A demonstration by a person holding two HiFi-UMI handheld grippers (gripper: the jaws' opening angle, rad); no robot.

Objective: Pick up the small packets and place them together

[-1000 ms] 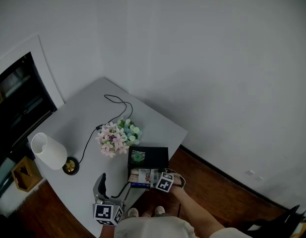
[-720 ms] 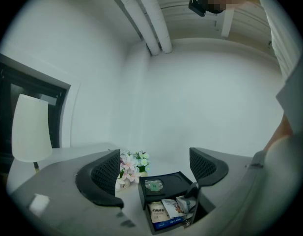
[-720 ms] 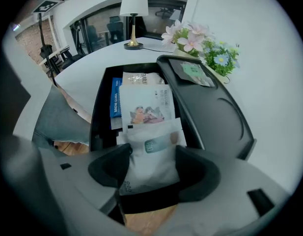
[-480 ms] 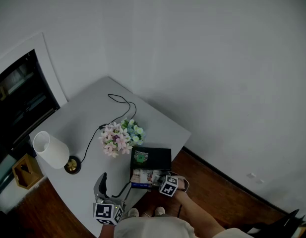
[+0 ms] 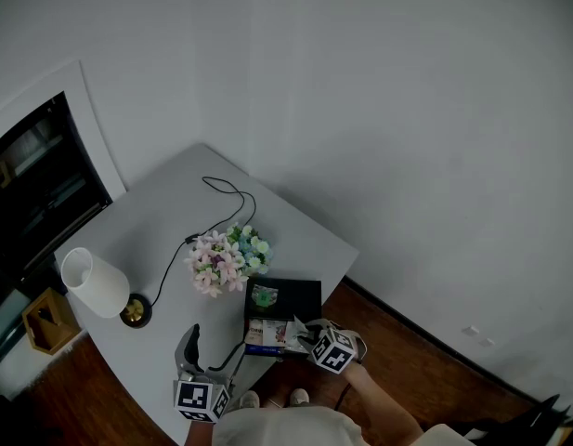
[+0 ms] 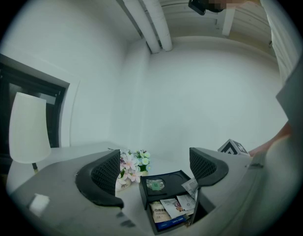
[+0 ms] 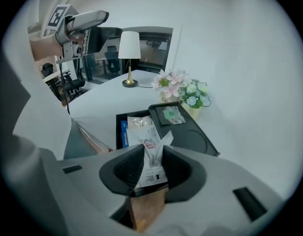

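Observation:
A black tray [image 5: 300, 295] lies at the table's near edge. A green packet [image 5: 263, 295] rests on its flat part, and several packets [image 5: 266, 334] lie in its open compartment. My right gripper [image 7: 152, 163] hovers at the tray's near right corner. Its jaws are closing on a crumpled white packet [image 7: 152, 154], which stands upright between the pads. That packet [image 5: 296, 333] shows just off the tray's corner. My left gripper [image 6: 153, 168] stands open and empty over the table's front edge, left of the tray [image 6: 177, 177].
A bunch of pink and white flowers [image 5: 225, 256] stands right behind the tray. A white lamp [image 5: 93, 284] is at the table's left, its black cord [image 5: 216, 193] running to the back. Wooden floor [image 5: 397, 351] lies beyond the table's near edge.
My right gripper's jaws have closed on the white packet, and it has drawn back to the right, off the tray's corner. The left gripper has stayed put.

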